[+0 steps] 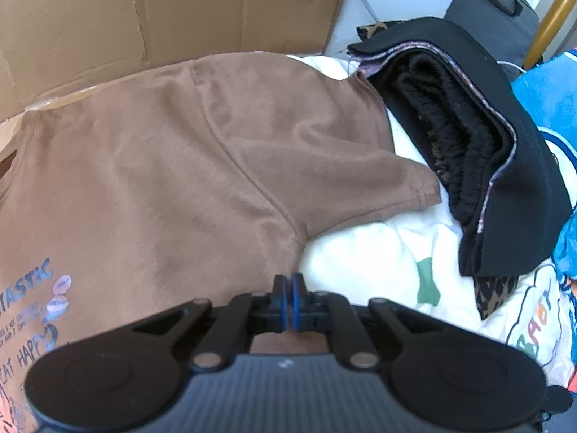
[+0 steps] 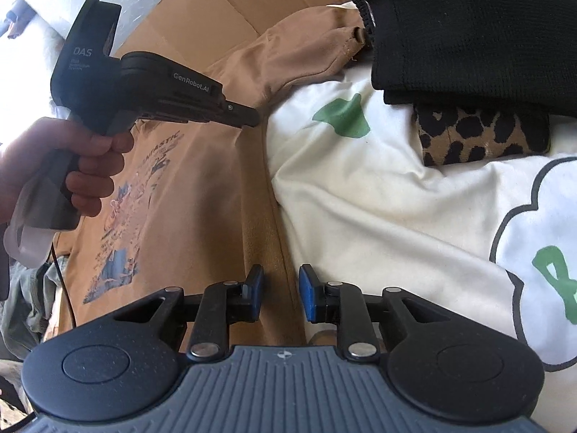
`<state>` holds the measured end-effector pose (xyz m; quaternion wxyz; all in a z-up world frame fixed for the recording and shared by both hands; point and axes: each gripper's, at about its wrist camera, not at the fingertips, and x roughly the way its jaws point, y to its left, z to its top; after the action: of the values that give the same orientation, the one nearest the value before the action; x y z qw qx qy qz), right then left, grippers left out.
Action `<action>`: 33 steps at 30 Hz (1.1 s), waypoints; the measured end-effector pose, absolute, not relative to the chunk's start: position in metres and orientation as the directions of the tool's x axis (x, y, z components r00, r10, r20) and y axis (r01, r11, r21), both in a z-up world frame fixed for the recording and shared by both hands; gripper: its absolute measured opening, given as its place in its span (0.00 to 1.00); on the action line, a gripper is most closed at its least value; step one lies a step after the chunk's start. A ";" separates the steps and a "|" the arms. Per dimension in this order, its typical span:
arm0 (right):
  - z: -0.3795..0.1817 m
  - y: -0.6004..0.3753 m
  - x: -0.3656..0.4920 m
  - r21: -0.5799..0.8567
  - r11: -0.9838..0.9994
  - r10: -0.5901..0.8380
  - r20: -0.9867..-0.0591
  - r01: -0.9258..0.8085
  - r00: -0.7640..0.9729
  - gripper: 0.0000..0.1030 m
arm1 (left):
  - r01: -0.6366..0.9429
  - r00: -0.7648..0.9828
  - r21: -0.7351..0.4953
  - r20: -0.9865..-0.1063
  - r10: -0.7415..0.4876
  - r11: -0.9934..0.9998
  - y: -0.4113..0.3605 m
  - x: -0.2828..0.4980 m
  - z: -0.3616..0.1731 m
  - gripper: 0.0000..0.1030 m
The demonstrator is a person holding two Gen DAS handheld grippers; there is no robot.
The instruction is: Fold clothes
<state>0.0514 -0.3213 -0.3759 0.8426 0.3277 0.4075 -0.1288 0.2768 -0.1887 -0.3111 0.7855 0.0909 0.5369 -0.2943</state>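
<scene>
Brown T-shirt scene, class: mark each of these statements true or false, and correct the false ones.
1. The brown T-shirt lies spread out with its print facing up. True.
2. The right gripper has its fingers pressed together. False: a clear gap separates them, and nothing is between them.
3. The left gripper has its fingers close together at the shirt's side edge. True.
4. The black folded clothes lie on top of the shirt's print. False: they lie beside its sleeve, on the white blanket.
5. A leopard-print fabric lies under the black pile. True.
</scene>
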 end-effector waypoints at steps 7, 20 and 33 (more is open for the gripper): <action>-0.363 -0.326 0.048 0.426 0.786 0.058 -0.772 0.448 0.633 0.02 | 0.538 0.247 -0.217 -0.883 -0.398 0.815 -0.182 0.277 -0.309 0.02; -0.363 -0.333 0.036 0.425 0.762 0.075 -0.807 0.488 0.586 0.03 | 0.519 0.259 -0.252 -0.864 -0.431 0.817 -0.179 0.279 -0.305 0.09; -0.342 -0.356 0.029 0.470 0.705 -0.015 -0.739 0.531 0.674 0.04 | 0.600 0.201 -0.281 -0.854 -0.480 0.749 -0.186 0.264 -0.319 0.06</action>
<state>0.0293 -0.3563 -0.3415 0.8459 0.3483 0.3703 -0.1613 0.2641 -0.1864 -0.3187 0.7727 0.0568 0.5268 -0.3495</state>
